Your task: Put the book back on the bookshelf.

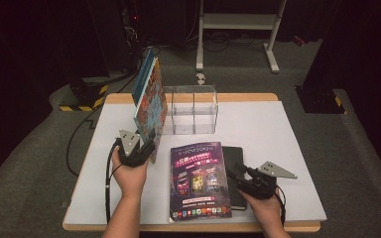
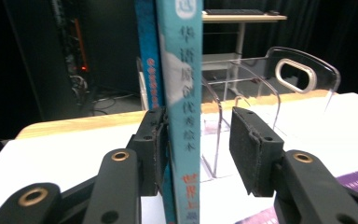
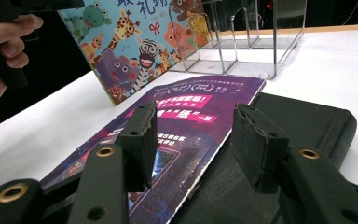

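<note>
Jaws, left: spread, as I read it. In the left gripper view, one pad of the left gripper [image 2: 199,140] lies against the teal-spined picture book [image 2: 182,93], and the other pad stands clear of it with a gap between. So the book is straddled, not pinched.

Jaws, right: spread too. The right gripper [image 3: 193,135] hovers low, straddling the edge where the purple magazine [image 3: 186,112] overlaps the black notebook [image 3: 303,121]. It pinches nothing.

Picture books: two stand on edge at the left of the worktop [image 1: 278,148], the teal one with a blue book [image 2: 147,56] just behind it. From the high view the pair [image 1: 151,99] leans a little, just beside the clear rack [image 1: 191,109].

Why upright: I judge they are kept spine-on so they can slide into a slot of the rack, whose dividers run the same way.

Clear rack: at the far middle of the worktop, slots vacant as far as I can tell.

Magazine and notebook: both flat near my edge, the magazine partly over the notebook. That raised edge looks like the easiest place to get a jaw under.

Risk: with the left jaws loose, the leaning books could tip, so I'd close before moving.
</note>
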The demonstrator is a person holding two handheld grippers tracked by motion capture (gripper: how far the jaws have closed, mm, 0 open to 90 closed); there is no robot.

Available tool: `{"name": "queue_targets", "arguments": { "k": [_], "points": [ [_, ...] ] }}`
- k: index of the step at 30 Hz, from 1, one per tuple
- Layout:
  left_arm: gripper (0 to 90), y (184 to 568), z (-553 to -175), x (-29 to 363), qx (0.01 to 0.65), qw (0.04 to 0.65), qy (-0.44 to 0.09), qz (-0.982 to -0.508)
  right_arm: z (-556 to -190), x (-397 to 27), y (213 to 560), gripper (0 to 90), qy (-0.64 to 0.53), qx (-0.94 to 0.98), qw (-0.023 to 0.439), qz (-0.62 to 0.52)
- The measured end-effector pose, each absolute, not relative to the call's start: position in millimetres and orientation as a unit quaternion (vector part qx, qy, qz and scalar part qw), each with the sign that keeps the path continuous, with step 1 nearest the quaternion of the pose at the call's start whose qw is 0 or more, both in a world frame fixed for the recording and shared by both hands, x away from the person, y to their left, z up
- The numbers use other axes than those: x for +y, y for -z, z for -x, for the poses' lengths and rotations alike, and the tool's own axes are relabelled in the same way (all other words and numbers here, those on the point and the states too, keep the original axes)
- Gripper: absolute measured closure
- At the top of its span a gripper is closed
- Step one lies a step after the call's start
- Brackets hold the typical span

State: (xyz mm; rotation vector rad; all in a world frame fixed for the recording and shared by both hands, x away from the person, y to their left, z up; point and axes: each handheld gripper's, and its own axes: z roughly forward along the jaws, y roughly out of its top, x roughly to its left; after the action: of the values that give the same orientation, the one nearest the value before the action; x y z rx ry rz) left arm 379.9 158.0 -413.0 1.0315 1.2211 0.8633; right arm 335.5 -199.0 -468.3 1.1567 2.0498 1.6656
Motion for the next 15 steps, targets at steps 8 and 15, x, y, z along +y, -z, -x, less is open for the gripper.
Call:
{"name": "queue_targets", "arguments": {
  "k": [8, 15],
  "points": [
    [49.1, 419, -374, 162, 0.533, 0.614, -0.368, -0.451, -335, -199, 469, 50.3, -0.571, 0.706, 0.131, -0.397],
    [43.5, 423, -368, 164, 0.533, 0.607, -0.359, -0.467, -335, -198, 469, 50.2, -0.569, 0.708, 0.132, -0.397]
  ]
}}
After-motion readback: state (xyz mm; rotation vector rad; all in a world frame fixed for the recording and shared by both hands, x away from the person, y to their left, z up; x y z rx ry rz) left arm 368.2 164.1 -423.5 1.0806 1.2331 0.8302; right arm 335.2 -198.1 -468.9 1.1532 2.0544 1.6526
